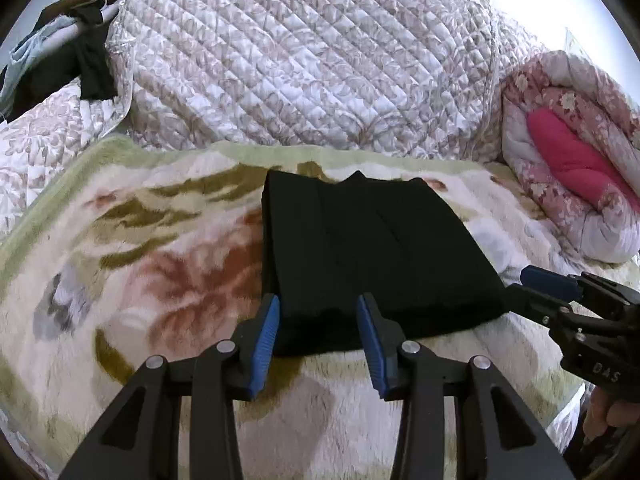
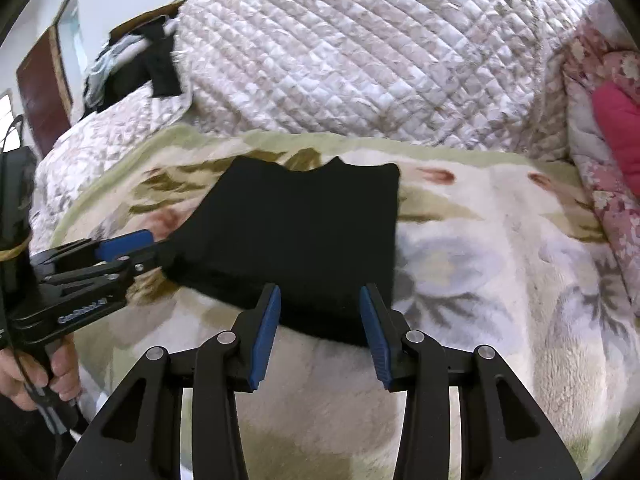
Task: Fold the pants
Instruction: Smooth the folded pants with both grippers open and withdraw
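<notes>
Pants (image 1: 360,256), folded black stack on bed blanket (image 1: 160,280): soft, light, limp. Left gripper (image 1: 318,340) and right gripper (image 2: 320,336) fingers apart, empty; best hold judged the near edge.

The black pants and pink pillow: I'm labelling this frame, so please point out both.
black pants (image 1: 368,248): left wrist view, middle of the folded top layer.
pink pillow (image 1: 576,156): left wrist view, middle of the pink part showing inside the rolled floral quilt.
</notes>
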{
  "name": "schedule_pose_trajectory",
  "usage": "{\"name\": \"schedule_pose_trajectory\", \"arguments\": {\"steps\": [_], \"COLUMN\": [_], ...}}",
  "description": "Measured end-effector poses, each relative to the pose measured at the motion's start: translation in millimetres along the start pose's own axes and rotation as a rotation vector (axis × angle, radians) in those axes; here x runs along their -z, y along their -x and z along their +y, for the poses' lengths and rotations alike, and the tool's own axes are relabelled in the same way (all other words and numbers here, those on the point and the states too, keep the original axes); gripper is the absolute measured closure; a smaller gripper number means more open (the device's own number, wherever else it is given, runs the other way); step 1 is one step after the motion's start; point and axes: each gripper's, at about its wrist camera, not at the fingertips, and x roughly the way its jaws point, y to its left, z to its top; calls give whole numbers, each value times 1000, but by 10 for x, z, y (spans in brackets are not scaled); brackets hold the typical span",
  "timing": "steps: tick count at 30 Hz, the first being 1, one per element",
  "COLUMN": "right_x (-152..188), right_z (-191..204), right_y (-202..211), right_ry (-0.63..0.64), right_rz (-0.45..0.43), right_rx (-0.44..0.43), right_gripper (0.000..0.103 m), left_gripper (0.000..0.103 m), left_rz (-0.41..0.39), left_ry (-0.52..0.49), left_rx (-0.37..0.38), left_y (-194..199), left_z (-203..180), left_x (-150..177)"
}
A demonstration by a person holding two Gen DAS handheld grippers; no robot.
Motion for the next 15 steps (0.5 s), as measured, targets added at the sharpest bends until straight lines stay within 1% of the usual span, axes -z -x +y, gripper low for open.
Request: {"name": "schedule_pose_trajectory", "arguments": {"steps": [1,3,5,10,12,15], "right_x": [1,27,51,80,94,95], "right_z": [-29,-74,-88,-52,-15,23], "right_y": [-65,-186,-249,-251,-241,-154], "right_ry": [-11,-38,-36,-8,16,33], "right_rz": [23,77,101,109,104,87], "right_rx": [9,-2,7,17,32,46], "right_gripper": [61,63,65,65,65,65], "left_gripper": [60,60,61,61,58,59], "left_rz": [4,15,14,22,25,97], "left_ry": [-1,-19,-54,-76,-78,-21], "left_rx": [4,0,-28,-43,-56,-26], "left_y": [-32,-96,-140,-174,-185,-235], "left_z": [-6,-22,-54,-68,-61,16], "left_x": [-2,9,42,75,97,120]}}
